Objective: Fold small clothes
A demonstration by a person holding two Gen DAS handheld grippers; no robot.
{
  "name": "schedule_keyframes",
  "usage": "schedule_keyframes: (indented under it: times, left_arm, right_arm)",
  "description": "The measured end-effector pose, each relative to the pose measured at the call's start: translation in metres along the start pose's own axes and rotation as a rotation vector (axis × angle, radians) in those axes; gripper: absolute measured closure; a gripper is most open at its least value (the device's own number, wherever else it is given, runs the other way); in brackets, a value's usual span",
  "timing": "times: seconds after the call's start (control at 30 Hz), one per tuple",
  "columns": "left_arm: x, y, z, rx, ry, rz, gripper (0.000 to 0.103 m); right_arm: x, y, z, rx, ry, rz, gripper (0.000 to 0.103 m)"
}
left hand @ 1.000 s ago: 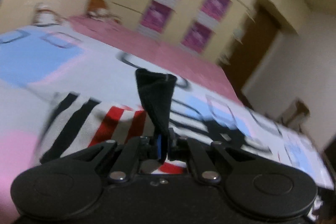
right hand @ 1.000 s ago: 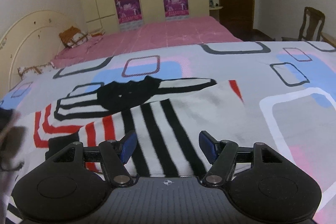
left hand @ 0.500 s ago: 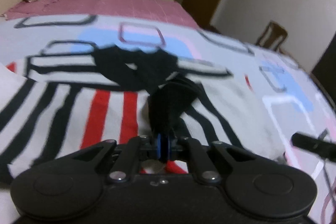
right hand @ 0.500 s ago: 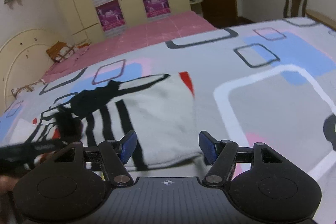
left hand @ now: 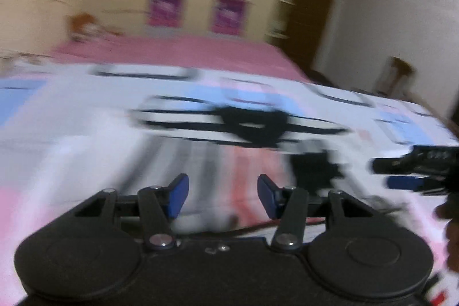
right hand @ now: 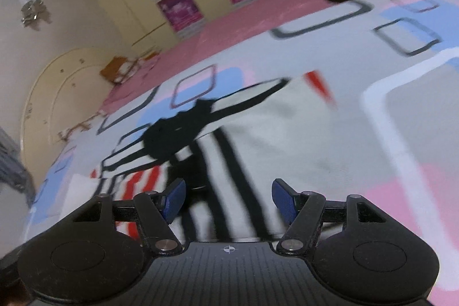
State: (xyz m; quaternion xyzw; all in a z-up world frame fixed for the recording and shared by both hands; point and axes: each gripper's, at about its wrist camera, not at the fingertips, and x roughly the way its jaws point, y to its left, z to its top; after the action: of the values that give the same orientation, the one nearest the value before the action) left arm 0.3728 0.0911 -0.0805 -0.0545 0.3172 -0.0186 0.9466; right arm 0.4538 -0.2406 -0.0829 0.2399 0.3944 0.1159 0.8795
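Observation:
A small white shirt (right hand: 275,139) with black and red stripes and a black collar (right hand: 172,136) lies flat on the patterned bedspread (right hand: 416,111). In the blurred left wrist view the shirt (left hand: 218,162) lies just ahead of my left gripper (left hand: 223,196), which is open and empty above it. The black cuff (left hand: 309,171) lies on the shirt to the right. My right gripper (right hand: 228,200) is open and empty over the shirt's near hem. It also shows in the left wrist view (left hand: 416,171) at the right edge.
The bedspread covers a large bed with a pink sheet (right hand: 243,19) at the far side and a cream headboard (right hand: 51,93) on the left. Cupboards with purple posters (right hand: 178,5) stand behind. A wooden chair (left hand: 398,76) and a dark door (left hand: 315,7) are at the far right.
My left gripper has opened and let go of the black cuff, which now lies on the shirt. My right gripper has swung back over the shirt's near hem.

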Motion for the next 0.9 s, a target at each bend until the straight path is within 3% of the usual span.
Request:
schedule_keyframes:
  times: [0.07, 0.13, 0.23, 0.33, 0.37, 0.4, 0.43, 0.5, 0.6, 0.73, 0.83, 0.9]
  left_arm:
    - [-0.016, 0.034, -0.008, -0.014, 0.007, 0.106, 0.053]
    - [-0.023, 0.064, -0.019, -0.06, 0.045, 0.166, 0.054]
    - [-0.015, 0.083, -0.029, -0.093, 0.094, 0.174, 0.055]
    - [0.006, 0.085, -0.028, -0.089, 0.115, 0.145, 0.061]
    - [0.012, 0.084, -0.026, -0.079, 0.115, 0.145, 0.063]
    - [0.019, 0.086, -0.024, -0.066, 0.12, 0.155, 0.066]
    - [0.026, 0.087, -0.021, -0.059, 0.127, 0.162, 0.068]
    - [0.028, 0.093, -0.019, -0.067, 0.129, 0.149, 0.079]
    - [0.027, 0.091, -0.023, -0.06, 0.141, 0.124, 0.083]
    - [0.028, 0.092, -0.023, -0.046, 0.157, 0.104, 0.085]
    - [0.031, 0.09, -0.021, -0.026, 0.165, 0.102, 0.085]
    - [0.031, 0.089, -0.02, -0.012, 0.171, 0.1, 0.085]
  right_arm:
    - [0.012, 0.008, -0.001, 0.019, 0.023, 0.027, 0.037]
    - [0.024, 0.015, -0.001, 0.05, 0.051, 0.044, 0.037]
    - [0.042, 0.024, -0.001, 0.079, 0.089, 0.049, 0.037]
    - [0.055, 0.032, -0.002, 0.066, 0.1, -0.007, 0.039]
    - [0.057, 0.034, -0.002, 0.058, 0.097, -0.02, 0.048]
    - [0.061, 0.037, -0.002, 0.038, 0.102, -0.042, 0.068]
    - [0.064, 0.038, -0.002, 0.022, 0.109, -0.07, 0.08]
    - [0.066, 0.041, -0.002, -0.024, 0.105, -0.081, 0.098]
    - [0.049, 0.048, 0.003, -0.104, 0.044, -0.058, 0.098]
    - [-0.009, 0.062, 0.008, -0.267, -0.196, -0.055, 0.099]
    - [0.009, 0.044, -0.001, -0.296, -0.092, -0.144, 0.099]
    - [0.014, 0.031, -0.011, -0.264, -0.061, -0.152, 0.099]
